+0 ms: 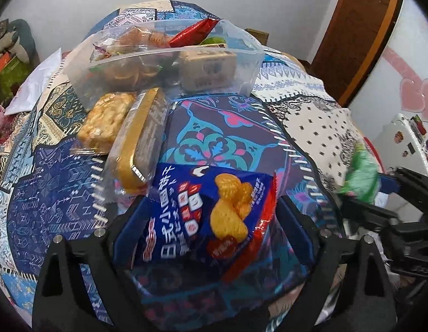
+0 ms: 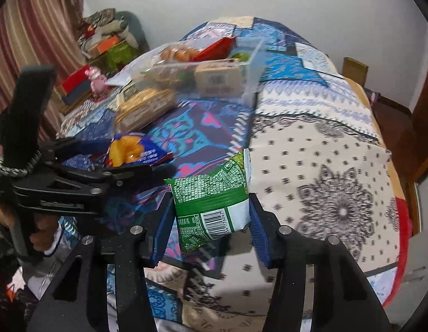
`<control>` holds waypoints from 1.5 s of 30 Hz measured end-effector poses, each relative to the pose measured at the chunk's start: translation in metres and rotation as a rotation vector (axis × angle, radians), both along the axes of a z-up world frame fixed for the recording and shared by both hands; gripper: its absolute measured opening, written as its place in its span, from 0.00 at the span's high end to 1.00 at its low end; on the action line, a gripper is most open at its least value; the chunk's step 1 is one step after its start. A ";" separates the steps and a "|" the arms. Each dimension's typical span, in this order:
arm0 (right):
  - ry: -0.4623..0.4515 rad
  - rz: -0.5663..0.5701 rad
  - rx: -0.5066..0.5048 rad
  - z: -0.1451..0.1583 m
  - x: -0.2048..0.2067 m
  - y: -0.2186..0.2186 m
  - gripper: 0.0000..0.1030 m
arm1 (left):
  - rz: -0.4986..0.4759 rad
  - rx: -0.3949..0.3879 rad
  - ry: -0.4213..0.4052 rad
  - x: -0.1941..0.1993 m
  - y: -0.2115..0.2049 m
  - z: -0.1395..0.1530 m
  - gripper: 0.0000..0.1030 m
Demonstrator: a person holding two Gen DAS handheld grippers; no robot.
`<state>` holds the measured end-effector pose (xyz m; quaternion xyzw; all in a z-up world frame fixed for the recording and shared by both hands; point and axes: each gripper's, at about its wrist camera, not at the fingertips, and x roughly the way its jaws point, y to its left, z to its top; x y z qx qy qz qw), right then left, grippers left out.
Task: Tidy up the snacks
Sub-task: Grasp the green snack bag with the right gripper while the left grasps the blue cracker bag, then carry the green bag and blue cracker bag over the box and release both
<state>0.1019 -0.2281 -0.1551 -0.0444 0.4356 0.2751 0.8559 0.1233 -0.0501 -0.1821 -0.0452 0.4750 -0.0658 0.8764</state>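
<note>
My left gripper (image 1: 211, 215) is shut on a blue snack bag (image 1: 203, 210) with a yellow twist picture, held above the patterned tablecloth; the bag also shows in the right wrist view (image 2: 131, 152). My right gripper (image 2: 209, 218) is shut on a green snack packet (image 2: 211, 196), which also shows in the left wrist view (image 1: 360, 177). A clear plastic bin (image 1: 250, 63) at the far side holds several snacks; it also shows in the right wrist view (image 2: 251, 77). A yellow biscuit pack (image 1: 106, 121) and a gold-tray pack (image 1: 139, 141) lie in front of the bin.
The table (image 2: 324, 166) has a patchwork cloth. A white bag (image 1: 37, 83) lies at the left edge. Boxes and clutter (image 2: 103, 44) stand beyond the table at left. A brown door (image 1: 360, 33) and a white fridge (image 1: 407, 138) are at right.
</note>
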 end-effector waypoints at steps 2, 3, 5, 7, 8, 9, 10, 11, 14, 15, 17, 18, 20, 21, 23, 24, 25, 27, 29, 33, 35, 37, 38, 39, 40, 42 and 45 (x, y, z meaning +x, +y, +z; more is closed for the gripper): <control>-0.001 -0.020 0.009 0.001 0.001 -0.005 0.54 | 0.007 0.010 0.007 0.003 -0.005 -0.008 0.11; -0.003 -0.026 0.014 0.003 0.002 -0.007 0.54 | 0.008 0.022 0.000 0.004 -0.007 -0.011 0.12; -0.009 -0.035 0.022 0.006 0.002 -0.009 0.54 | 0.030 0.065 -0.016 0.003 -0.010 -0.013 0.33; -0.019 -0.040 0.030 0.010 0.002 -0.011 0.54 | 0.039 0.083 -0.036 0.001 -0.008 -0.010 0.53; -0.029 -0.040 0.030 0.013 0.001 -0.011 0.54 | 0.032 0.059 -0.034 0.000 -0.005 -0.007 0.55; -0.034 -0.040 0.031 0.015 0.001 -0.011 0.54 | 0.029 0.036 -0.029 -0.001 -0.002 -0.005 0.57; -0.038 -0.040 0.032 0.017 0.002 -0.011 0.54 | 0.028 0.017 -0.027 -0.002 0.001 -0.003 0.58; -0.041 -0.040 0.033 0.017 0.003 -0.011 0.54 | 0.029 0.011 -0.030 -0.005 0.003 0.000 0.59; -0.054 -0.039 0.037 0.023 0.006 -0.008 0.54 | 0.022 0.005 -0.060 -0.013 0.005 0.011 0.60; -0.059 -0.039 0.039 0.025 0.007 -0.007 0.54 | 0.019 -0.007 -0.073 -0.016 0.007 0.017 0.60; -0.071 -0.038 0.043 0.029 0.009 -0.005 0.54 | 0.018 -0.016 -0.093 -0.019 0.008 0.026 0.60; -0.077 -0.038 0.045 0.031 0.011 -0.004 0.54 | 0.019 -0.023 -0.112 -0.021 0.011 0.034 0.60; -0.085 -0.036 0.049 0.035 0.015 -0.002 0.54 | 0.020 -0.029 -0.137 -0.022 0.015 0.045 0.60; -0.093 -0.035 0.051 0.039 0.017 0.000 0.54 | 0.023 -0.034 -0.157 -0.023 0.018 0.053 0.60; -0.110 -0.031 0.059 0.046 0.022 0.004 0.54 | 0.029 -0.042 -0.179 -0.021 0.024 0.064 0.60; -0.118 -0.030 0.063 0.049 0.024 0.006 0.54 | 0.036 -0.050 -0.193 -0.019 0.029 0.071 0.60; -0.130 -0.028 0.068 0.054 0.026 0.009 0.54 | 0.042 -0.054 -0.202 -0.016 0.033 0.076 0.60; -0.147 -0.022 0.079 0.061 0.033 0.014 0.54 | 0.055 -0.059 -0.220 -0.010 0.041 0.085 0.60; -0.159 -0.017 0.089 0.066 0.041 0.020 0.54 | 0.069 -0.057 -0.241 -0.004 0.049 0.094 0.60; -0.183 0.000 0.103 0.074 0.060 0.037 0.54 | 0.099 -0.048 -0.282 0.012 0.066 0.112 0.60; -0.188 0.006 0.107 0.076 0.069 0.044 0.54 | 0.110 -0.037 -0.297 0.020 0.073 0.117 0.60; -0.191 0.009 0.106 0.076 0.080 0.050 0.54 | 0.128 -0.017 -0.314 0.031 0.082 0.123 0.60; -0.191 0.010 0.107 0.076 0.084 0.053 0.54 | 0.136 -0.010 -0.317 0.037 0.086 0.124 0.60; -0.190 0.011 0.107 0.075 0.090 0.056 0.54 | 0.144 -0.007 -0.317 0.043 0.091 0.125 0.60; -0.190 0.011 0.106 0.075 0.095 0.057 0.54 | 0.151 -0.002 -0.318 0.049 0.096 0.125 0.60; -0.187 0.011 0.105 0.073 0.106 0.061 0.54 | 0.167 0.018 -0.318 0.064 0.104 0.125 0.60; -0.179 0.009 0.098 0.068 0.123 0.066 0.54 | 0.177 0.059 -0.317 0.086 0.111 0.120 0.60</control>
